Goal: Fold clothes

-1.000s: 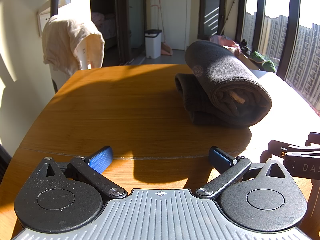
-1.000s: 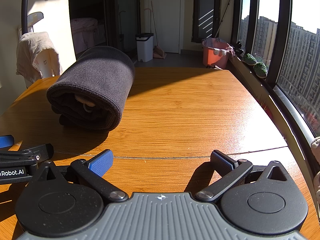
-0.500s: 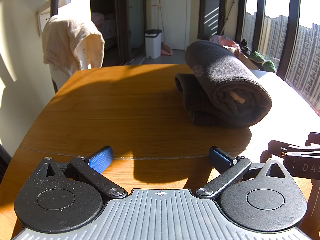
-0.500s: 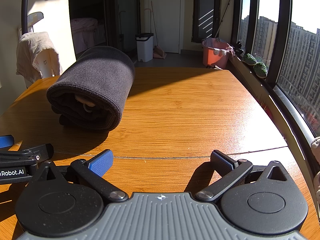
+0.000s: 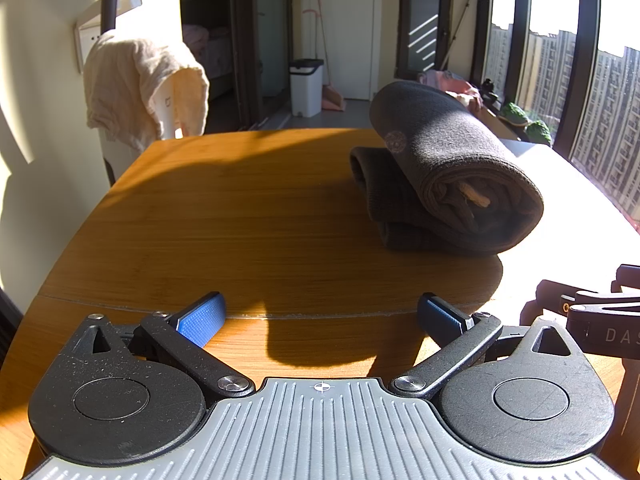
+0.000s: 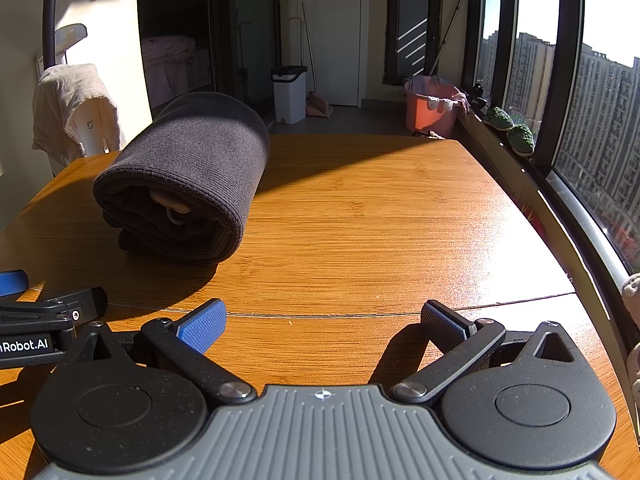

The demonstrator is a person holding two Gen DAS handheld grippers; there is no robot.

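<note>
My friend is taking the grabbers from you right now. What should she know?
Left gripper: open, holding nothing, low over the near edge of the wooden table.
Right gripper: open, holding nothing, beside the left one at the same near edge.
Dark garment: lying on the table ahead of both grippers, rolled into a thick bundle, its open end facing us. Neither gripper touches it.
Done: this garment looks finished.
Left: no other clothes are on the table. A pale cloth hangs off the table on the left; I cannot tell if it belongs to the job.
</note>
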